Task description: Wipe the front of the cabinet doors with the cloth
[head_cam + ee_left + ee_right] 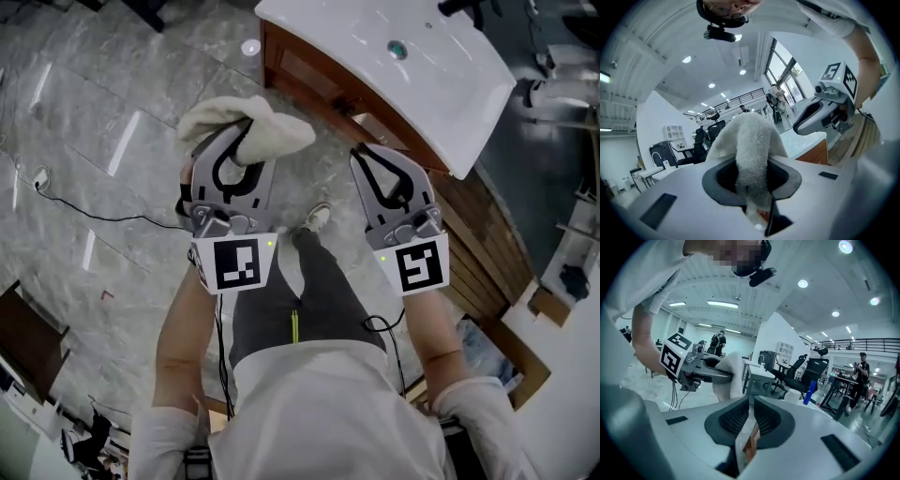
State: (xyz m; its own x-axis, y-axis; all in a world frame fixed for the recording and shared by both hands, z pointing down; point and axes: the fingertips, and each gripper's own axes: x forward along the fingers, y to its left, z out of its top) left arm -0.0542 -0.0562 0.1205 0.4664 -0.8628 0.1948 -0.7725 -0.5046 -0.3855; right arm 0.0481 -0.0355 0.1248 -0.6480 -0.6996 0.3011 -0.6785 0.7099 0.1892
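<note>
Left gripper (232, 150) was clamped on the white cloth (251, 129), held over the floor near the wooden cabinet (487, 248). Right gripper (380, 161) seemed pressed together, empty.

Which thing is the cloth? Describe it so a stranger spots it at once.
Start at the white sink top on the wooden cabinet. Left of it, above the marble floor, the left claw grips the cloth. It is the only soft, fluffy cream thing; the right claw holds nothing.
</note>
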